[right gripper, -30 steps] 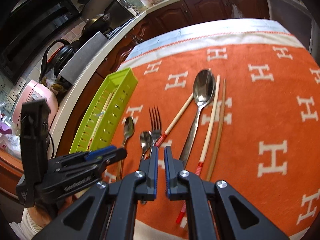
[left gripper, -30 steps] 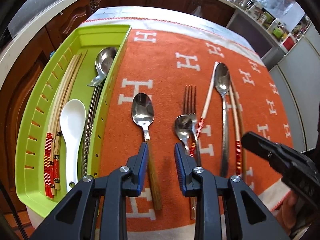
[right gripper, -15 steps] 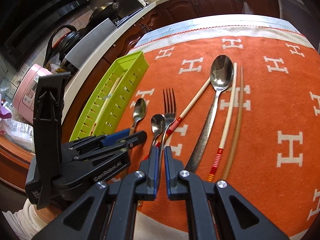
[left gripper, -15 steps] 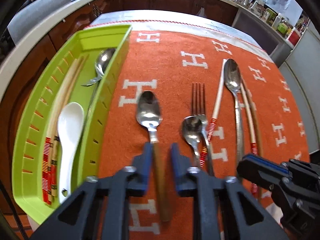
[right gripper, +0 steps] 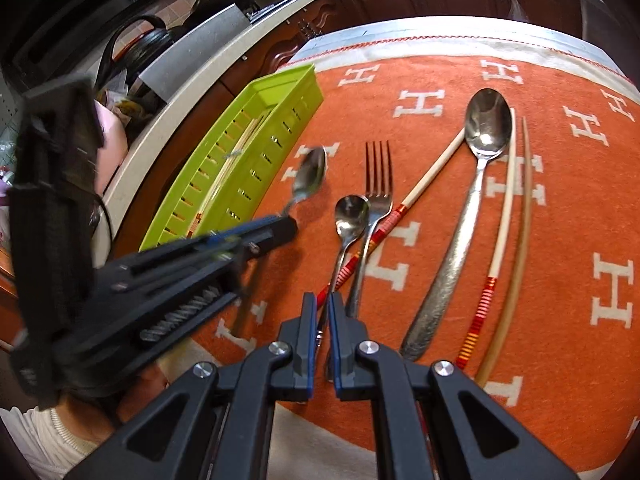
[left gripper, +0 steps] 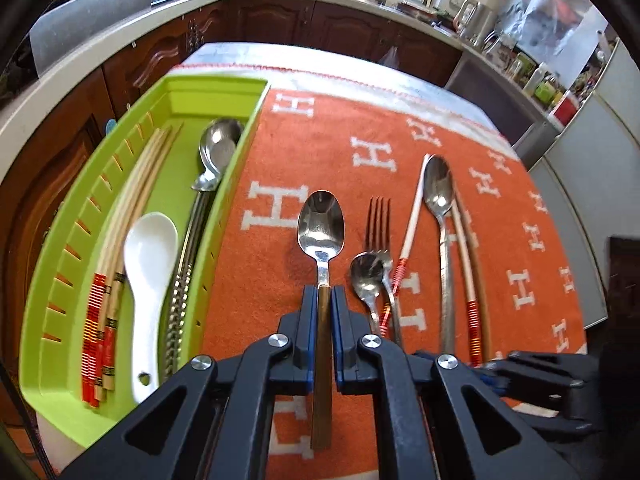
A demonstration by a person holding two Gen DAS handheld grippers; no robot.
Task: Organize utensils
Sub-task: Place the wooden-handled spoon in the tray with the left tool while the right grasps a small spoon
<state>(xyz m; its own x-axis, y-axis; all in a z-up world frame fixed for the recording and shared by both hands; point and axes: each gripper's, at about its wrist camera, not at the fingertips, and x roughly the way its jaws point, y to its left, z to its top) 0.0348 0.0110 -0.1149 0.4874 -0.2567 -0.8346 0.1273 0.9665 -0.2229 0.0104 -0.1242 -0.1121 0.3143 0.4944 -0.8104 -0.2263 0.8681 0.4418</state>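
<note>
Left gripper (left gripper: 324, 308) is closed on the wooden handle of a spoon (left gripper: 321, 228), the blue pads pressed against both sides of the handle just behind the metal neck; the bowl points forward over the orange cloth (left gripper: 360, 128), and from the right wrist view it appears lifted clear of the cloth, though blur leaves this uncertain; the green tray (left gripper: 244, 148) lies just to its left, already holding chopsticks, a white spoon (left gripper: 150, 248) and a metal spoon. For the step judged to be in hand, carrying the spoon into the tray, the handle should be kept level and the grip firm, since the long tail behind the pads could swing; the bowl should be raised above the tray's near wall before it is moved across, and it should be laid parallel to the items inside; release is best made low, so that nothing bounces. Right gripper (right gripper: 323, 304) is held low over the cloth's near edge, its jaws nearly together about the handle of a small spoon (right gripper: 350, 216) beside the fork (right gripper: 378, 184); whether that handle is actually pinched cannot be told. Both grippers point forward along the table, side by side, the left one angled slightly toward the tray.
</note>
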